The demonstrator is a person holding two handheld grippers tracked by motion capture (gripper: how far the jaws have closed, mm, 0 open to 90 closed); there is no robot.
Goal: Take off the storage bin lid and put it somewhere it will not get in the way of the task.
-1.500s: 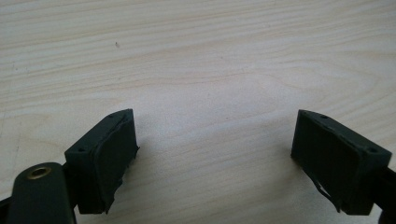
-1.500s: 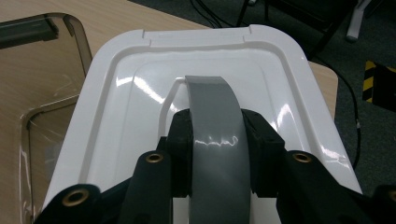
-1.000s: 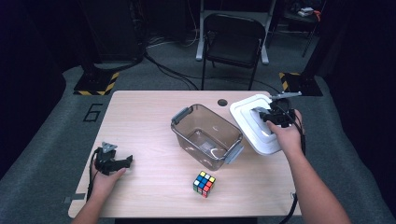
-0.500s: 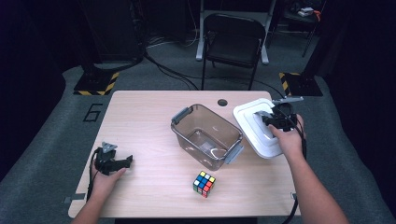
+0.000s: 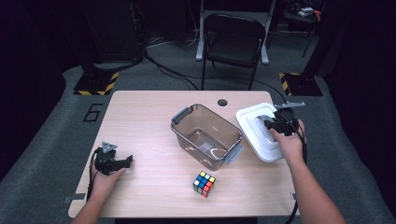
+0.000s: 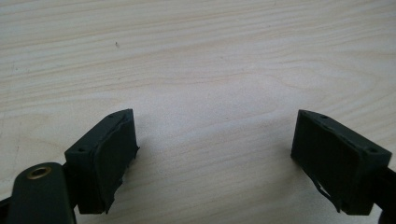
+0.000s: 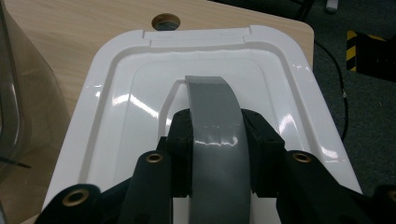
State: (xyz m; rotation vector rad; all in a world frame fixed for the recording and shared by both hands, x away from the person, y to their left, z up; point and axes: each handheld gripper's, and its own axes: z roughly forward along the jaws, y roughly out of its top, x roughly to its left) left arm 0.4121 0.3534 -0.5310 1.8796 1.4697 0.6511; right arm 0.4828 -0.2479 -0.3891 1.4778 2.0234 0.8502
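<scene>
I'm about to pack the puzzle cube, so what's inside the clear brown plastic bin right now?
The clear brown plastic bin holds nothing; its bare bottom shows through. The multicoloured puzzle cube sits outside on the wooden table, and the white lid lies beside it.

Open wood on our left, crowding on our right

We have bare table all around our left gripper; rightward, the brown tub, the puzzle cube and the white lid leave only narrow lanes between them.

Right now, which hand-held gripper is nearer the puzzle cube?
Left, narrowly. The left hand-held gripper sits open to the left of the puzzle cube; the right hand-held gripper is farther back, clamped on the white lid's handle.
</scene>
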